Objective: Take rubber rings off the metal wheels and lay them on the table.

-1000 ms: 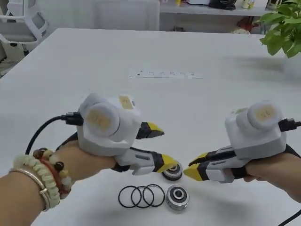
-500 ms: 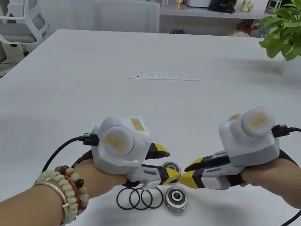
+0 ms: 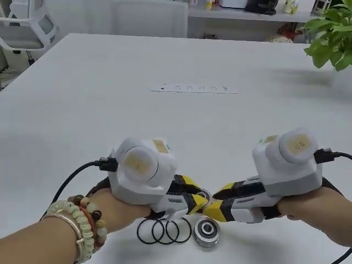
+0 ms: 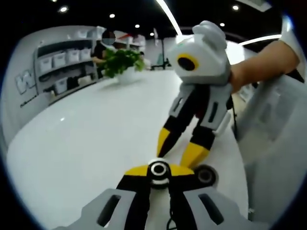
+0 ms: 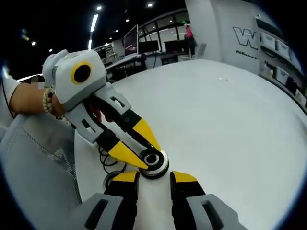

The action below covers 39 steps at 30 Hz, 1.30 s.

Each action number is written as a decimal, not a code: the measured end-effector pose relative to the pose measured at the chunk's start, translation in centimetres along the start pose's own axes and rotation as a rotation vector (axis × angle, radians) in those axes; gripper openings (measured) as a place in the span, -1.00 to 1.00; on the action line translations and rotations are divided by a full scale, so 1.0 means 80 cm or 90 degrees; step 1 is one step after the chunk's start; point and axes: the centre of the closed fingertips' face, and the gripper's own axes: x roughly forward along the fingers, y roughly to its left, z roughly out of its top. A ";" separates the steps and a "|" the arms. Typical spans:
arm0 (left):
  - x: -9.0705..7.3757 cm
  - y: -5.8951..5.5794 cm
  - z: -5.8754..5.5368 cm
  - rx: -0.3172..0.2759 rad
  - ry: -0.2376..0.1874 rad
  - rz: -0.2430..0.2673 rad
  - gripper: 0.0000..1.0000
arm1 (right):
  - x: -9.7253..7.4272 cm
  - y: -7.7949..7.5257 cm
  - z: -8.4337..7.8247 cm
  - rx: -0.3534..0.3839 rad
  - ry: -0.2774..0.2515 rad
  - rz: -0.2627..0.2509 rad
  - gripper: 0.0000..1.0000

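Grippers are drawing together: left gripper (image 3: 198,197) jaws are clamping a wheel (image 4: 159,171), right gripper (image 4: 177,154) jaws are gaping. Three rings (image 3: 165,230) are already lying on the bench (image 3: 165,126).

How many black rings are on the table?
3 rings overlap in a row on the table, beside the metal wheel. Others may be hidden behind the left gripper.

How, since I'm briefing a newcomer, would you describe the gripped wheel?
Toward the near side of the white table lie three black rubber rings with a loose metal wheel beside them. The gripped wheel sits beyond, pinched between the yellow tips of the left gripper.
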 end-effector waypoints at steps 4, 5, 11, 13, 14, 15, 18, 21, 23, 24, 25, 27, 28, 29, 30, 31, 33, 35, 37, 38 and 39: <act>0.000 0.000 0.000 0.002 -0.001 0.000 -0.70 | 0.002 -0.001 -0.001 -0.007 0.002 -0.003 -0.57; 0.000 0.000 0.000 0.002 -0.002 0.000 -0.70 | 0.002 -0.001 -0.001 -0.017 0.003 -0.004 -0.59; -0.002 0.000 0.000 -0.003 -0.007 0.003 -0.70 | 0.002 0.002 -0.001 -0.034 0.003 0.000 -0.66; -0.002 0.000 0.000 -0.004 -0.008 0.004 -0.70 | 0.002 0.001 -0.002 -0.040 0.005 -0.002 -0.69; -0.002 0.000 0.000 -0.005 -0.008 0.005 -0.71 | -0.001 -0.002 -0.010 -0.068 0.032 -0.005 -0.76; -0.003 0.000 -0.001 -0.006 -0.008 0.006 -0.71 | 0.001 0.001 -0.004 -0.057 0.010 -0.005 -0.81; -0.003 0.000 -0.001 -0.004 -0.006 0.010 -0.70 | -0.001 -0.004 -0.004 -0.091 0.023 -0.026 -0.98; -0.002 0.000 -0.001 -0.005 -0.005 0.012 -0.70 | -0.001 -0.004 -0.004 -0.080 0.023 -0.024 -0.99; -0.003 0.000 -0.001 -0.005 -0.005 0.013 -0.70 | -0.001 -0.005 -0.004 -0.071 0.020 -0.022 -0.99; -0.002 0.000 -0.001 -0.006 -0.005 0.013 -0.70 | -0.001 -0.005 -0.004 -0.066 0.017 -0.020 -0.99; -0.002 0.000 -0.001 -0.006 -0.005 0.013 -0.70 | -0.002 -0.005 -0.004 -0.057 0.013 -0.018 -0.99; -0.002 0.001 -0.001 -0.009 -0.006 0.014 -0.70 | -0.001 -0.006 -0.005 -0.014 0.011 -0.022 -0.99; -0.002 0.002 -0.001 -0.009 -0.006 0.016 -0.71 | 0.000 -0.007 -0.004 -0.019 0.010 -0.021 -0.99; -0.002 0.003 -0.001 -0.010 -0.006 0.018 -0.70 | 0.000 -0.006 -0.003 -0.027 0.009 -0.024 -0.99; -0.003 0.004 -0.001 -0.010 -0.006 0.019 -0.70 | 0.001 -0.005 -0.003 -0.033 0.009 -0.026 -1.00; -0.003 0.004 -0.002 -0.009 -0.006 0.020 -0.70 | 0.002 -0.006 -0.002 -0.028 0.009 -0.030 -1.00; -0.003 0.006 -0.002 -0.010 -0.005 0.023 -0.70 | 0.002 -0.006 -0.002 0.039 0.011 -0.031 -1.00; -0.003 0.006 -0.002 -0.010 -0.006 0.022 -0.70 | 0.001 -0.010 -0.003 0.130 0.007 -0.029 -1.00; -0.003 0.005 -0.002 -0.009 -0.007 0.022 -0.70 | 0.001 -0.012 -0.004 0.172 -0.001 -0.025 -1.00; -0.003 0.006 -0.002 -0.007 -0.006 0.021 -0.70 | 0.000 -0.012 -0.004 0.200 -0.007 -0.020 -1.00; -0.003 0.006 -0.002 -0.006 -0.006 0.021 -0.70 | -0.001 -0.014 -0.004 0.230 -0.013 -0.020 -1.00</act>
